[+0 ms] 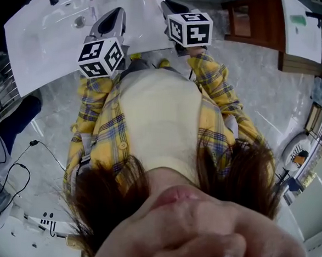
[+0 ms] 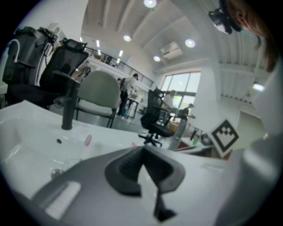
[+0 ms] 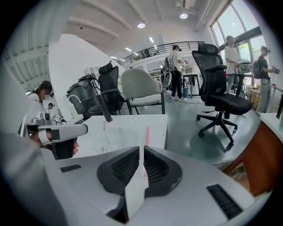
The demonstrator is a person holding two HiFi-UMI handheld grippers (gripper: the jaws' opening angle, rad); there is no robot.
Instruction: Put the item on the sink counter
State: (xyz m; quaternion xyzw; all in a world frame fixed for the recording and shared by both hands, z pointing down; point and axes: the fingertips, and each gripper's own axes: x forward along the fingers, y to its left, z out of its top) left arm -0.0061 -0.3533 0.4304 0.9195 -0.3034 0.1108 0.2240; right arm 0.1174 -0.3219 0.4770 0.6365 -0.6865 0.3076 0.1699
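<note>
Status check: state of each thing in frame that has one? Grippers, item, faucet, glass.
left gripper: shut, nothing between the jaws.
right gripper: shut on the pink stick.
pink stick: held, poking up past the jaw tips, not yet on the sink counter.
faucet: no water seen running.
clear glass: looks upright on the counter.

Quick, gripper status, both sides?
Left gripper: shut, nothing between its jaws.
Right gripper: shut on a thin white flat item.
</note>
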